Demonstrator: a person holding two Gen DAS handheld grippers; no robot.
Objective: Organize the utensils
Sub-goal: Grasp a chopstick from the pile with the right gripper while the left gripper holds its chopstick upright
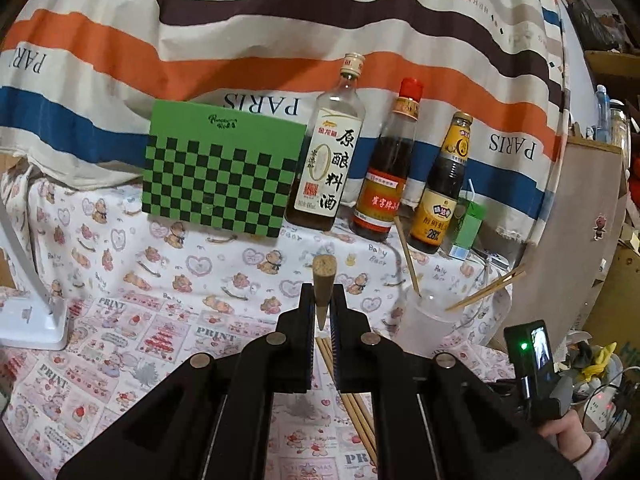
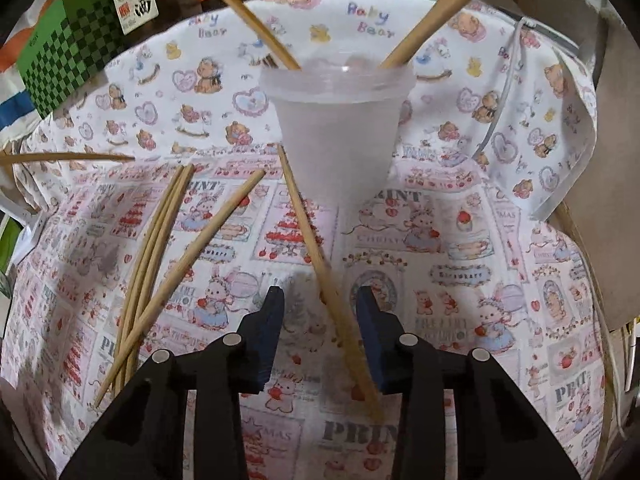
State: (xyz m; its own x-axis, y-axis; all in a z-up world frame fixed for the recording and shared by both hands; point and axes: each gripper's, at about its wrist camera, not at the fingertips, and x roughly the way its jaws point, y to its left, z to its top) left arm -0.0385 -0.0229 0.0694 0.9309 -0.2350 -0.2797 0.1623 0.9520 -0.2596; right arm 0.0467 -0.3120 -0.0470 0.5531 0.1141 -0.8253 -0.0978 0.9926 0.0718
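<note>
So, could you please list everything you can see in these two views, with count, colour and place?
Plastic cup: one, frosted clear, upright on the cloth, three chopsticks leaning in it.
Chopsticks on cloth: about five, pale wood; a loose bunch left of the cup, one running between the right claw's jaws.
Held chopstick: one, wood, pinched in the left claw.
Sauce bottles: three, one clear and two dark, in a row at the back.
Checked box: one, green and black, left of the bottles.
Small carton: one, green, right of the bottles.
Tablecloth: one, white and pink prints.
Left claw: black, shut.
Right claw: black, open.
</note>
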